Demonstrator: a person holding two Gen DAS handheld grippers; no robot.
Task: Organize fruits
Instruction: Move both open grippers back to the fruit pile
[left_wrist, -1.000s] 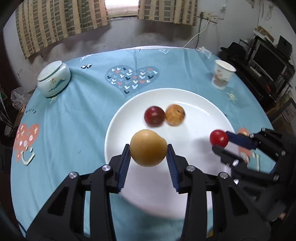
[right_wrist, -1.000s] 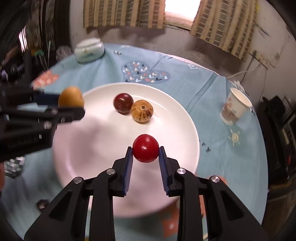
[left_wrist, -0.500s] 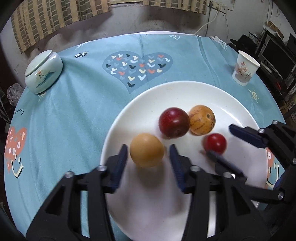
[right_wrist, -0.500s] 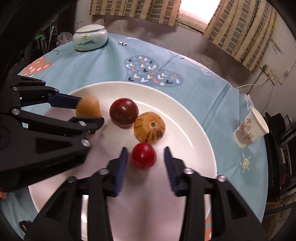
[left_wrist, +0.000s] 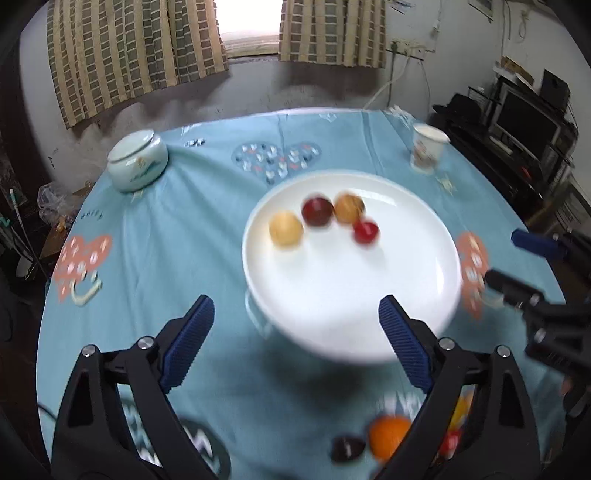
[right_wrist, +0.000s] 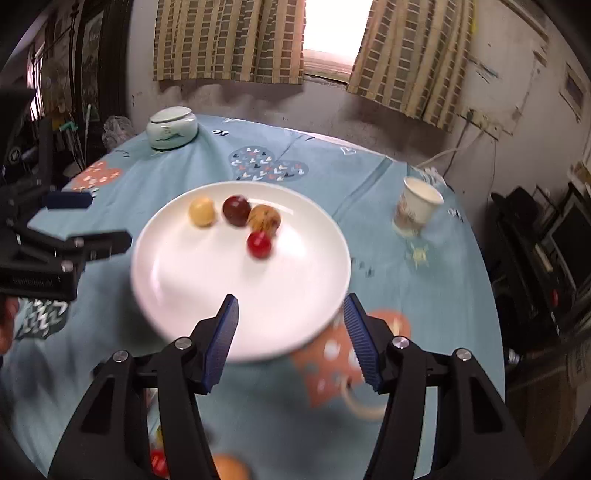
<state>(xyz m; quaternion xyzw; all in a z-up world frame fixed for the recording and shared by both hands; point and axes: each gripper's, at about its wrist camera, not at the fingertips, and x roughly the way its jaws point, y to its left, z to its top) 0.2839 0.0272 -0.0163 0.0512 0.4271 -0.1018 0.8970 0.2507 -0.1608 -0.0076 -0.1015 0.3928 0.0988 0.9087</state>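
Note:
A white plate (left_wrist: 351, 302) (right_wrist: 207, 295) sits on the blue tablecloth. On its far part lie a yellow fruit (left_wrist: 286, 229) (right_wrist: 201, 211), a dark red fruit (left_wrist: 317, 211) (right_wrist: 236, 210), an orange-brown fruit (left_wrist: 348, 208) (right_wrist: 264, 218) and a small red fruit (left_wrist: 366, 231) (right_wrist: 259, 244). My left gripper (left_wrist: 295, 347) is open and empty, above the plate's near rim. My right gripper (right_wrist: 290, 339) is open and empty, also back from the fruits. An orange (left_wrist: 388, 435) (right_wrist: 229, 468) and other small fruits lie on the cloth near the bottom edge, partly hidden.
A pale green lidded jar (left_wrist: 137, 161) (right_wrist: 171, 127) stands at the far left. A paper cup (left_wrist: 427, 147) (right_wrist: 417, 206) stands at the far right. Dark shelves with electronics (left_wrist: 532, 122) stand right of the table. A curtained window is behind.
Both grippers let go of their fruits, opened wide and drew back and up from the plate. The yellow and small red fruits now rest on the plate beside the other two.

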